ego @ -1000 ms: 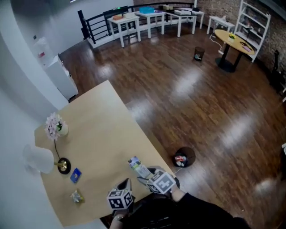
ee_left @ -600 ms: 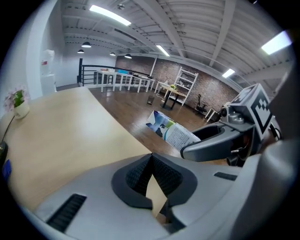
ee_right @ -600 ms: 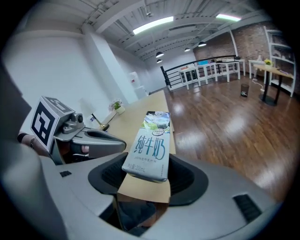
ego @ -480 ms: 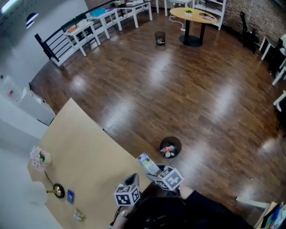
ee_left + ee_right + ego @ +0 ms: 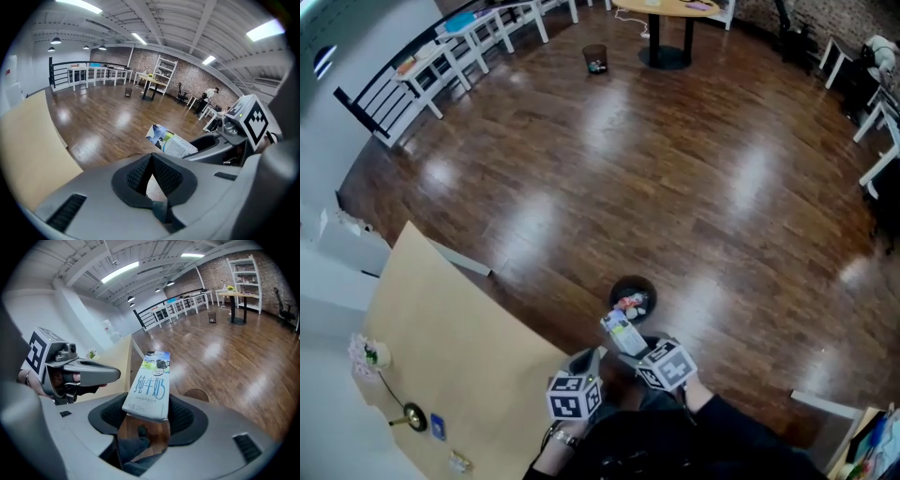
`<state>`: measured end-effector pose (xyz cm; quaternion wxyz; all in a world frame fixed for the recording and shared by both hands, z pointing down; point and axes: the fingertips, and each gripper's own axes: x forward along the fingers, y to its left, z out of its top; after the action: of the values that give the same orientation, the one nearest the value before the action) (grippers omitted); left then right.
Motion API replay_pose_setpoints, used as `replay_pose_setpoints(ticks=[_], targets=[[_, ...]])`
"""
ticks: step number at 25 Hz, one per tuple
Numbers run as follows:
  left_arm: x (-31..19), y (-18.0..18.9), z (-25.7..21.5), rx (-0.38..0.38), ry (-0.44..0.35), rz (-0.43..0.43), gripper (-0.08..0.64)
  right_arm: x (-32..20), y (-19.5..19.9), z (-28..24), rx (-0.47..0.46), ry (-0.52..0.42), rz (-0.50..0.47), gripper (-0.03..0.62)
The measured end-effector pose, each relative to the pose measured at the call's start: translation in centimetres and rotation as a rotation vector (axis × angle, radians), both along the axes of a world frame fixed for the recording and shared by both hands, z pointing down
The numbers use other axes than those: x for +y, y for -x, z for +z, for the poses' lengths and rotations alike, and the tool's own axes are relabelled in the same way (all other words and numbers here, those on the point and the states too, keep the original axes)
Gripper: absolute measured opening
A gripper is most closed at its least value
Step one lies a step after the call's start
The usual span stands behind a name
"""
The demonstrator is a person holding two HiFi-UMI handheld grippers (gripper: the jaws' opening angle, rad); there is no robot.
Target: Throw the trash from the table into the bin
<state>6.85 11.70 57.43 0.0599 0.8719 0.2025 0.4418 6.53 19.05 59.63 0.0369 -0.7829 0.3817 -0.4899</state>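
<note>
**Head view.** Over the last second both tools have swung off the table (image 5: 441,347) and out over the wooden floor. The bin (image 5: 633,294), which lay well off to the side of the right tool (image 5: 636,349), now sits just ahead of its tip. The far end of the milk carton (image 5: 623,332) reaches almost to the bin's rim. I judge the carry nearly finished. What remains is to bring the carton over the opening and let go. The bin already holds a few pale and red scraps. Behind and to the side of the left tool (image 5: 589,360), a small blue card (image 5: 438,427) and a crumpled scrap (image 5: 459,461) lie at the table's far end, so more trips look likely.

**Left gripper view.** The left tool (image 5: 151,157) has its jaws together, tips meeting, with nothing between them. The carton (image 5: 171,143) sticks out ahead and to its right, from the right tool (image 5: 234,136).

**Right gripper view.** The right tool (image 5: 146,412) is clamped on the lower end of the carton (image 5: 150,383), which juts forward along the jaws, leaning slightly. It is a slim white box with blue characters, a green band and a cow picture near the top. Its edges are crisp and uncrushed. The bin's dark rim (image 5: 196,393) shows just beyond the carton, to its right.
</note>
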Motion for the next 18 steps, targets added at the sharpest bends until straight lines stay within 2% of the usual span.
replay_pose_setpoints(ticks=[4, 12, 18], targets=[[2.7, -1.5, 2.1, -0.012, 0.005, 0.015, 0.002, 2.4, -1.7, 3.8, -0.032, 0.046, 0.024, 0.267], [6.3, -5.4, 10.0, -0.105, 0.018, -0.012, 0.002, 5.1, -4.8, 18.2, -0.178, 0.146, 0.091, 0.267], [7.3, -7.5, 15.6, -0.185, 0.031, -0.056, 0.002, 5.6, -8.1, 27.3, -0.228, 0.202, 0.136, 0.267]])
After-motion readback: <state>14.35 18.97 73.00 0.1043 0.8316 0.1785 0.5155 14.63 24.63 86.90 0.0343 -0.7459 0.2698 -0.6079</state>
